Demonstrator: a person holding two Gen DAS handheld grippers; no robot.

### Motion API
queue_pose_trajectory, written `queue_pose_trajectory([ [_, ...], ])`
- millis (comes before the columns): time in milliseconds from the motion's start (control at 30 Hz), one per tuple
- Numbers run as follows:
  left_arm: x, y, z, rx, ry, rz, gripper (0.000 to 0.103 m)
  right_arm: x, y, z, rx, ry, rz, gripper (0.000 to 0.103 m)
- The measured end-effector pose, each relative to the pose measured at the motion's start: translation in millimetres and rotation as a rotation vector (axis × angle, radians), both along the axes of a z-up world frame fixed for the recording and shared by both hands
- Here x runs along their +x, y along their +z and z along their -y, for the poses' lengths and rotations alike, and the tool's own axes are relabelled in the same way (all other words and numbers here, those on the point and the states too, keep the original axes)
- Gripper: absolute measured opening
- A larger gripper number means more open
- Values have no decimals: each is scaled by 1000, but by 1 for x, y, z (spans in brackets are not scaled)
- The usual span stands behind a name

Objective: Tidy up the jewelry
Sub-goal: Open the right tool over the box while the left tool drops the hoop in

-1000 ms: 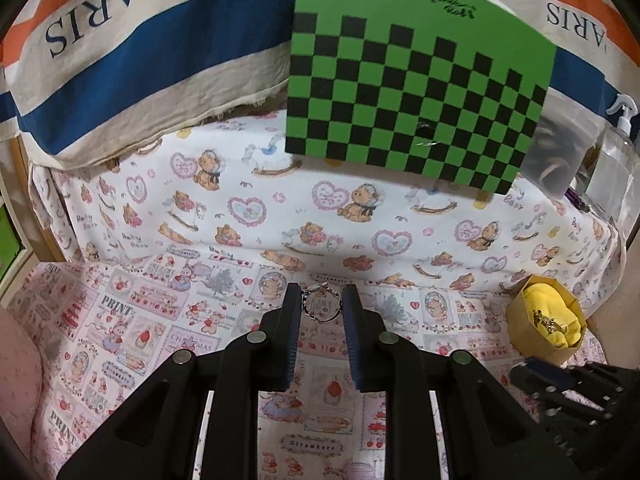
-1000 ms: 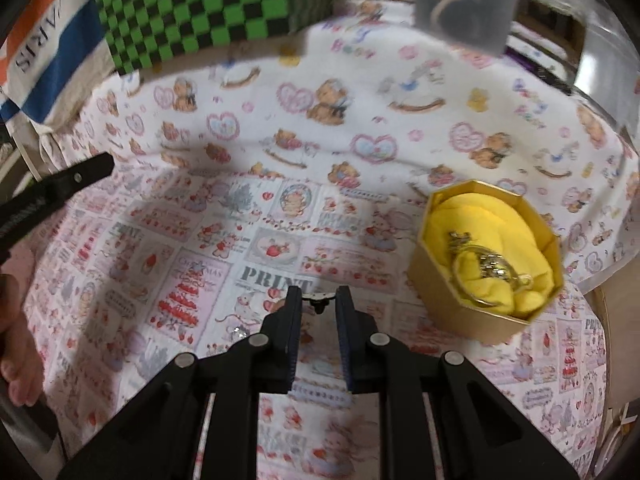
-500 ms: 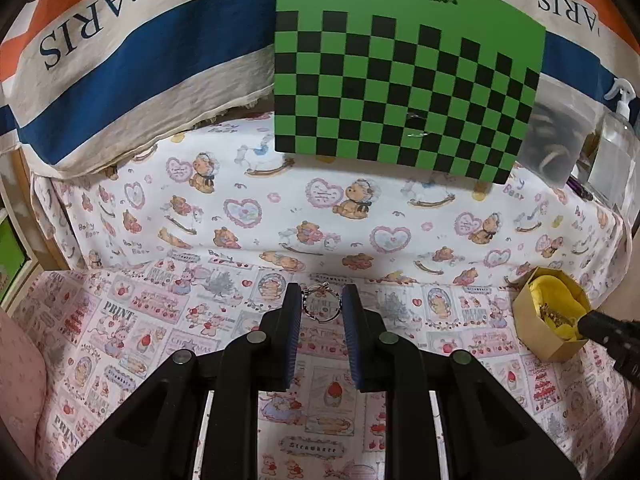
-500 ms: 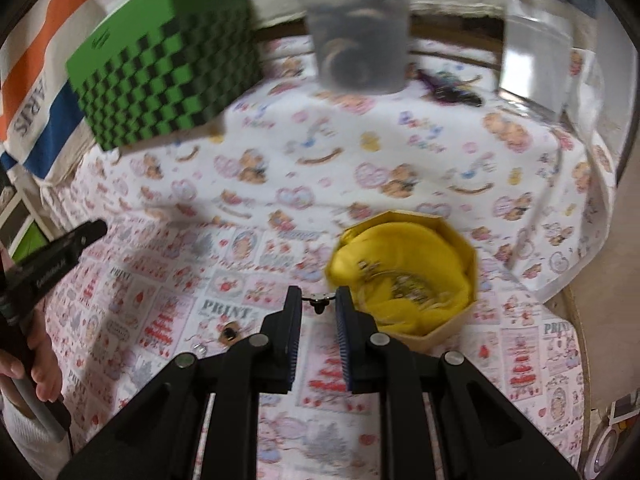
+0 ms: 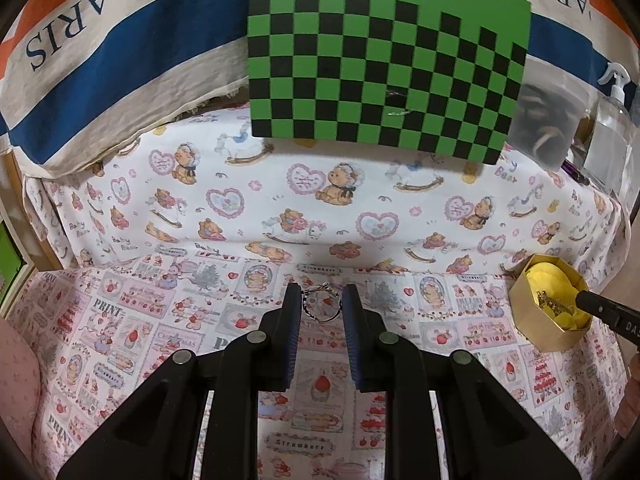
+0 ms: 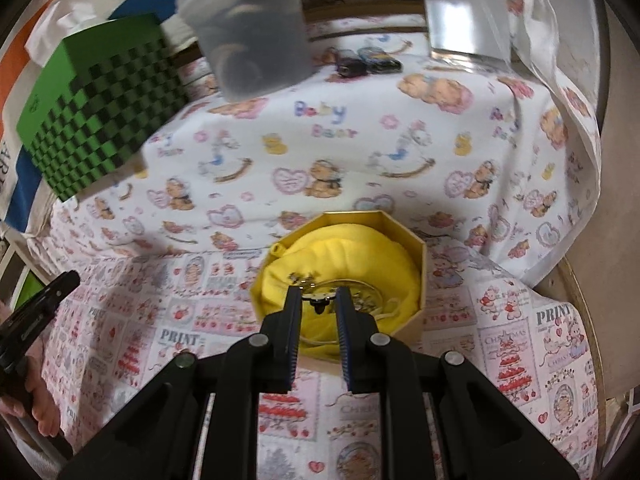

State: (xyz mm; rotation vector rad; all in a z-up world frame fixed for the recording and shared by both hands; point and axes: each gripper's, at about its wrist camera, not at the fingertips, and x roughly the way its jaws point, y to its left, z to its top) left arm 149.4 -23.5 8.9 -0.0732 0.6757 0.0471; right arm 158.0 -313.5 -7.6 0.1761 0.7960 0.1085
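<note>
Right gripper (image 6: 318, 300) is pinching a tiny metal earring (image 6: 319, 301) at center frame, over the gold octagonal box with yellow cloth (image 6: 416, 248). Left gripper (image 5: 322, 308) is clamped on a silver beaded ring (image 5: 321, 307). Such thin grips, either piece could slip and vanish on the busy printed cloth (image 5: 160, 312).

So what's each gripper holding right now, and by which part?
Left gripper pinches a ring across its band. Right gripper pinches a small earring-like piece by its ends.
</note>
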Motion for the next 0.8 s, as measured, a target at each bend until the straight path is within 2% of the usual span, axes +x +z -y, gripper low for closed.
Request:
queue_pose_trajectory([
  [100,-2,0,4,4,-13,0,20,0,1,5,20,6,3,16],
  [200,-6,1,14,7,-27,0,20,-5,6,10,40,13,27,25],
  [300,-16,1,39,28,-104,2,20,-11,11,20,82,-1,39,28],
  [400,-26,7,68,60,-162,30,20,-19,18,34,132,-41,69,44],
  [500,-25,15,91,68,-195,48,20,-21,21,47,162,-69,73,46],
  [567,-18,19,108,53,-229,36,20,-20,19,56,207,-77,68,50],
  [633,-7,21,124,2,-273,4,20,-20,18,63,213,-99,67,55],
  [667,-1,21,131,-27,-299,-15,20,-20,16,68,212,-122,71,59],
  [700,8,21,141,-54,-328,-39,20,-20,14,72,216,-140,72,68],
  [800,26,17,169,-72,-374,-86,20,-13,0,85,261,-180,9,70],
])
